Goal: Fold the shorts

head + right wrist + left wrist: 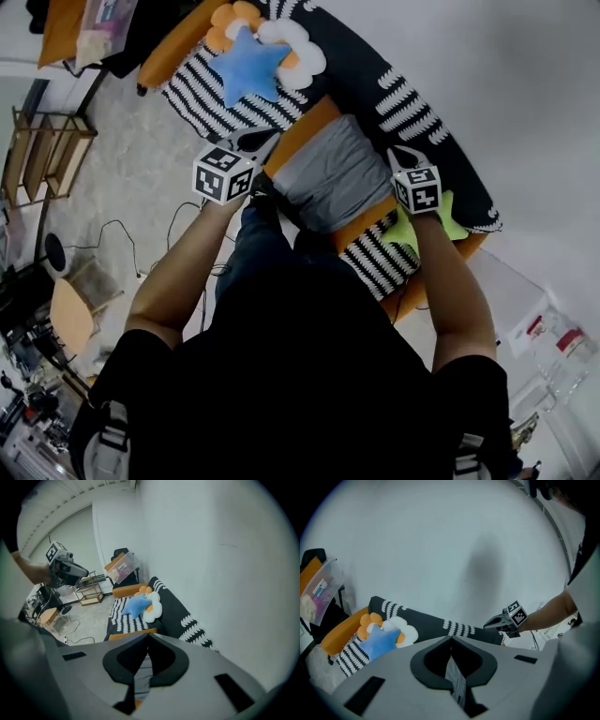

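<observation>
Left gripper (pixel 451 644) and right gripper (pixel 148 639) each clamped on an edge of the grey shorts (pixel 333 173) — held spread over the sofa (pixel 422 103), presumably to square them for folding.

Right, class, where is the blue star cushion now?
The blue star cushion lies top left of centre in the head view, on the striped sofa, against the flower cushion, beyond the grey shorts.

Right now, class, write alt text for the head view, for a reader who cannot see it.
Seen from above, a person holds grey shorts between the left claw and the right claw, both shut on the cloth, over a black-and-white patterned sofa. A blue star cushion lies on the sofa.
</observation>
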`<state>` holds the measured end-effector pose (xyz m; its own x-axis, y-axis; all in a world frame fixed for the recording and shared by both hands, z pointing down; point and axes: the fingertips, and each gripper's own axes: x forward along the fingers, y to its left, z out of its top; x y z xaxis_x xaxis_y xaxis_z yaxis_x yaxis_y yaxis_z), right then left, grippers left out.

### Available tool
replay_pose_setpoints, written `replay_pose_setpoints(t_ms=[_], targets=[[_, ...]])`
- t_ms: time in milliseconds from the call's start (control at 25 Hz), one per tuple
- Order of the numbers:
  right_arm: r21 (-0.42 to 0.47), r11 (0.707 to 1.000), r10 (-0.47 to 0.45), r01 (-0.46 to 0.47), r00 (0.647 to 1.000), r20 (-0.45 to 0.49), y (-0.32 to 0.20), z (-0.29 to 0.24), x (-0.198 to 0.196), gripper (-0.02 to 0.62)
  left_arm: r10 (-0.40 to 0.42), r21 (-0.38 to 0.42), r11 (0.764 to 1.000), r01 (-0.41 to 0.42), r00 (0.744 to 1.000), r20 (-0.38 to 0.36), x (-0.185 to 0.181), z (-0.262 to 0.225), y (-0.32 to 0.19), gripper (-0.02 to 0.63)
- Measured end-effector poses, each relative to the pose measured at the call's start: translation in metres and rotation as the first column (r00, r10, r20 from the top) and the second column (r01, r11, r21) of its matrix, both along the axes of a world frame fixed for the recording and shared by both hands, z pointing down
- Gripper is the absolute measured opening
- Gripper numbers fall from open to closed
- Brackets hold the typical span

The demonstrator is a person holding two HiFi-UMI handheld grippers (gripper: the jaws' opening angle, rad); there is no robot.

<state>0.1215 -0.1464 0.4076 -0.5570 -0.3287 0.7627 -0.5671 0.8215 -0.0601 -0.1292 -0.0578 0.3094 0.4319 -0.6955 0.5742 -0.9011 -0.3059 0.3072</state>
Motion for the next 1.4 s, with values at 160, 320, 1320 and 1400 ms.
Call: replay_pose_setpoints(t_ms=[160,320,1320,1400], targets=[[0.014,0.994,-0.106,0.107,0.993,-0.040,0.000,0.020,-0.024,0.006,-0.051,-0.013,0.999,0.051,0.999,0.011,-0.017,0.022,0.022,0.020],[0.025,0.970,-0.236,0.240,0.967,-0.095,0.004,0.052,-0.050,0.008,-0.079,-0.041,0.996,0.080,0.996,0.030,-0.035,0.060,0.042,0.026],[-0.142,0.712,-0.668,0.687,0.602,-0.438,0.011,0.248,-0.134,0.104,0.013,-0.266,0.964,0.005,0.998,0.066,-0.066,0.322,0.129,0.127],[-0.150,0.671,-0.700,0.726,0.555,-0.449,0.011,0.256,-0.138,0.107,0.033,-0.272,0.962,-0.015,0.997,0.064,-0.053,0.339,0.132,0.129]])
